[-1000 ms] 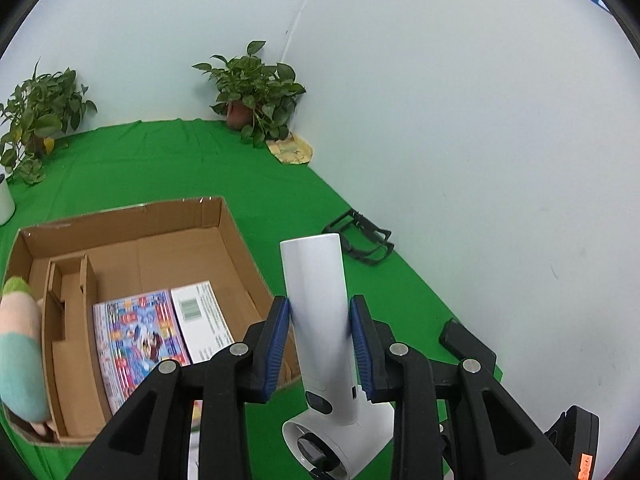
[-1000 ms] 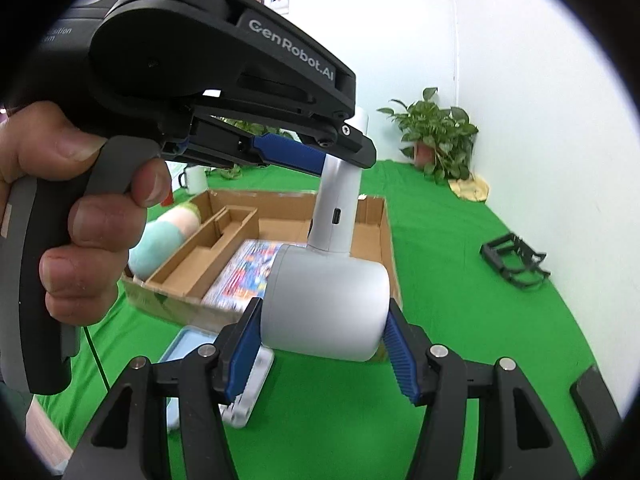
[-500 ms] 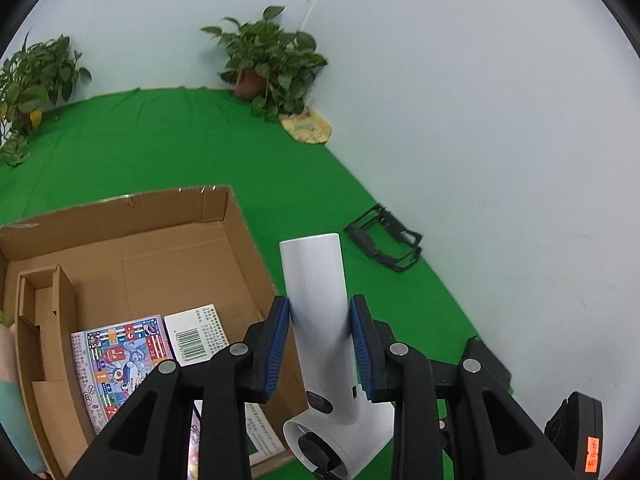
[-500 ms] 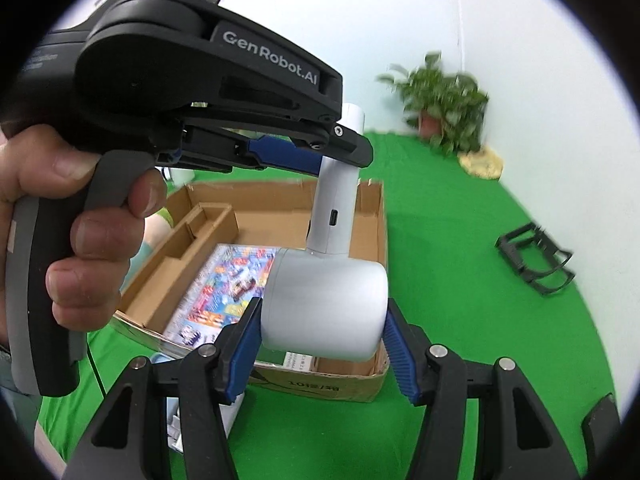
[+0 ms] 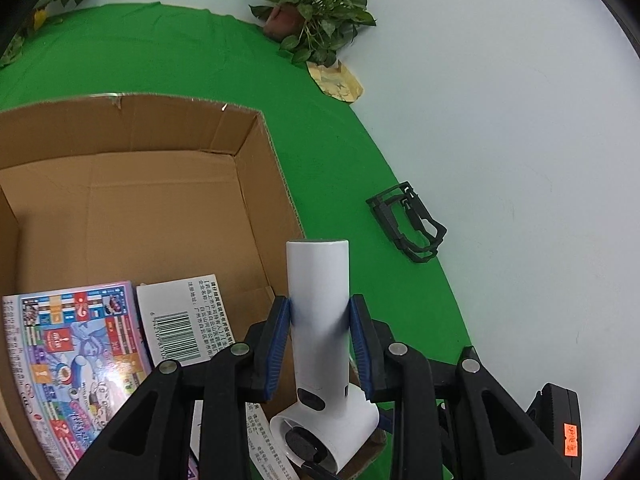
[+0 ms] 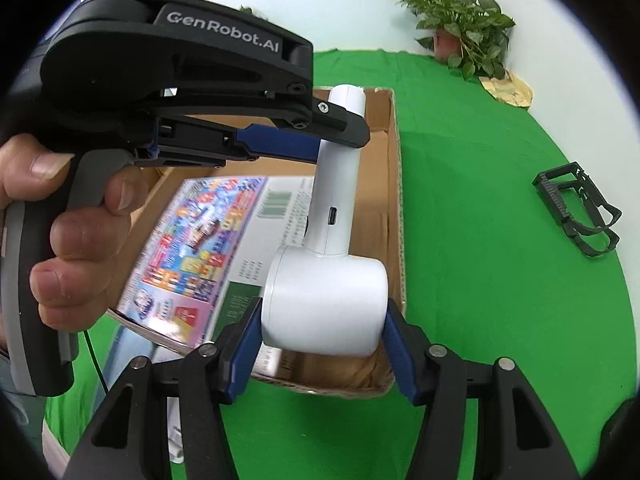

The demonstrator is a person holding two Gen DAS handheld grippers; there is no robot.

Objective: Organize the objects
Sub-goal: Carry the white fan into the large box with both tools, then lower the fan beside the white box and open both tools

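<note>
Left gripper [image 5: 319,338]: closed on the handle of the white hair dryer [image 5: 320,328]; blue pads pressed against both sides.
Right gripper [image 6: 324,344]: closed on the dryer's barrel, one pad at each end.
Dryer position: held aloft between both sets of fingers, above the near right corner of the cardboard box [image 6: 394,208].
Long axis: handle ran straight ahead, away from the left fingers; barrel lay across the right fingers.
Box contents: colourful flat package [image 5: 76,364], left of the left fingers.
Judgement: both grippers equally engaged; open floor lay ahead and below.
</note>
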